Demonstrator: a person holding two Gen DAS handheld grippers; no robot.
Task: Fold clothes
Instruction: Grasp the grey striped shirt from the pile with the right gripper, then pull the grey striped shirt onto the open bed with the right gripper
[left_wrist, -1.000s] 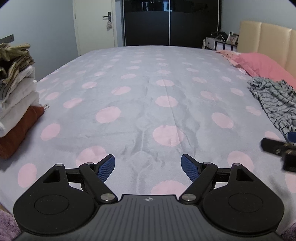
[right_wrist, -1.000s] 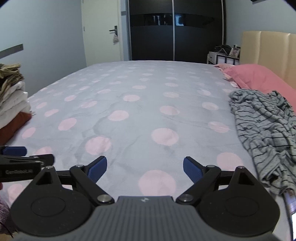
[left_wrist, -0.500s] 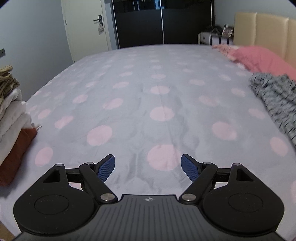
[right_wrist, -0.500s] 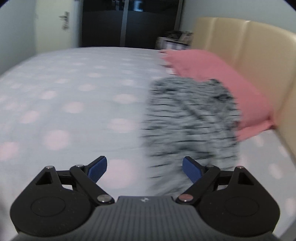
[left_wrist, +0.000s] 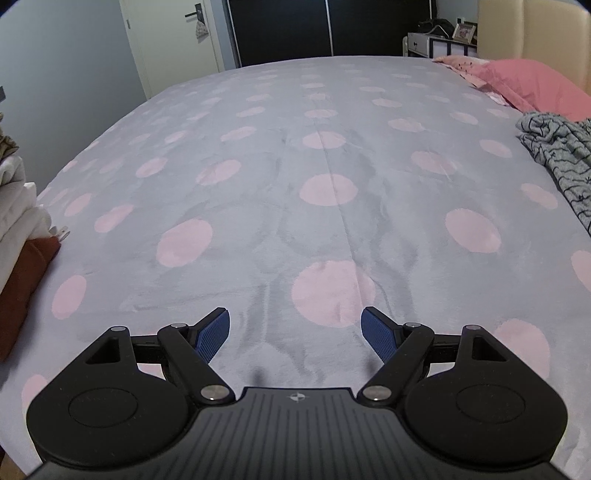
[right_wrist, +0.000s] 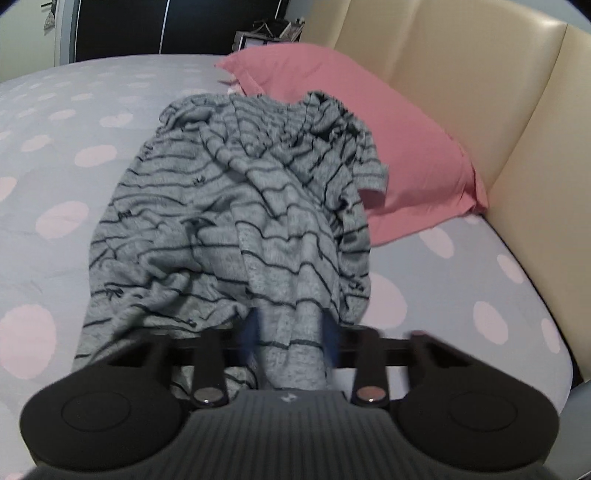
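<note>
- Your right gripper sits low centre in its view, and its fingers have just been closing around a bunched fold of the grey striped garment. The cloth fills the gap between them, so it reads as gripped.
- That garment lies crumpled on the bed, its far edge touching the pink pillow by the beige headboard. No fold is made yet; spreading it flat and all the folding are left.
- Your left gripper hovers over bare polka-dot bedding at the bottom of its view, fingers wide and empty.
- A stack of folded clothes at the left edge suggests earlier pieces are done.
- The middle of the bed offers a free working area; only the pillow crowds the garment.
</note>
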